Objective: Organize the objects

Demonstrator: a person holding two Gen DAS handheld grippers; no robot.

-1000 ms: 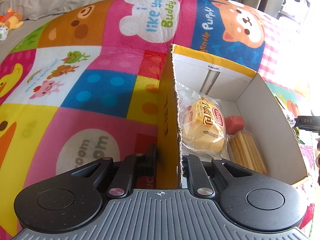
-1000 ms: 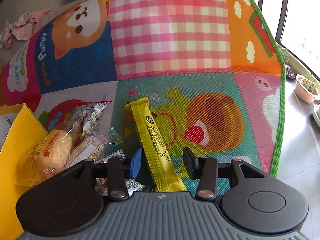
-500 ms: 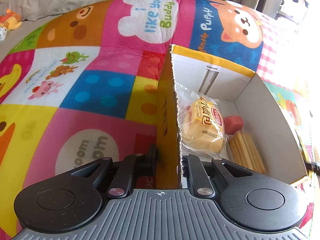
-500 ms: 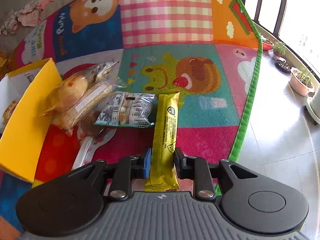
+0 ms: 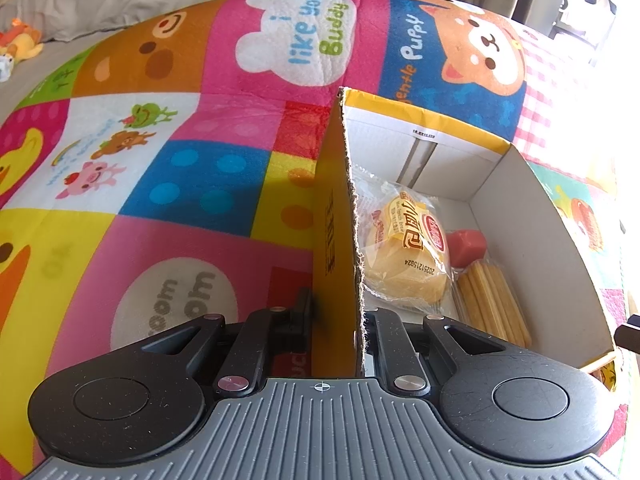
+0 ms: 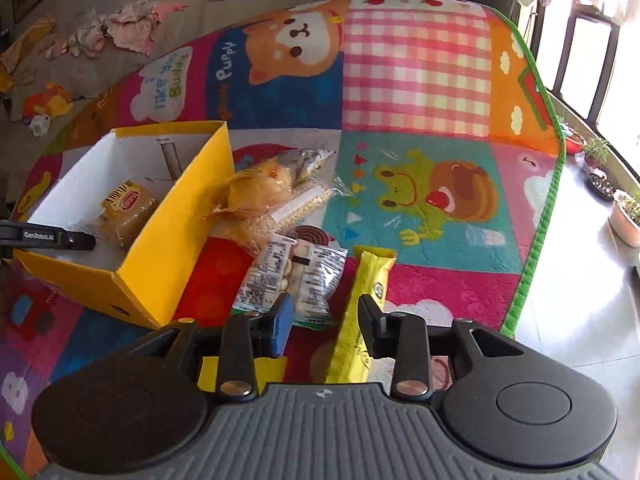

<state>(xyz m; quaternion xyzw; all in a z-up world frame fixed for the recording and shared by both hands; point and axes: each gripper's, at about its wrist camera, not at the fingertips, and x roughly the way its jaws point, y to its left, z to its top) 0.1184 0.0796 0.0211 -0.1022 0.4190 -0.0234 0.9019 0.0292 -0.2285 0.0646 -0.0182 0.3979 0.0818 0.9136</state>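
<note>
My left gripper (image 5: 336, 316) is shut on the near wall of the yellow cardboard box (image 5: 334, 240). Inside the box lie a wrapped bun (image 5: 408, 248), a red piece (image 5: 466, 246) and a pack of yellow sticks (image 5: 492, 304). The box also shows in the right wrist view (image 6: 176, 232). My right gripper (image 6: 326, 320) is open, raised above the mat. The yellow snack bar (image 6: 360, 312) lies slanted against its right finger, no longer clamped. Beside it lies a clear packet of small snacks (image 6: 292, 276), and further back a wrapped bun (image 6: 260, 192).
All sits on a colourful cartoon play mat (image 6: 420, 92). Its green edge (image 6: 536, 240) borders bare tiled floor with potted plants (image 6: 626, 216) on the right. Clothes and soft toys (image 6: 52, 104) lie on the grey surface at the far left.
My right gripper closed on the yellow snack bar and lifted it, then opened its jaws; it rose and pulled back, bringing the box into view. My left gripper kept its hold on the box wall.
</note>
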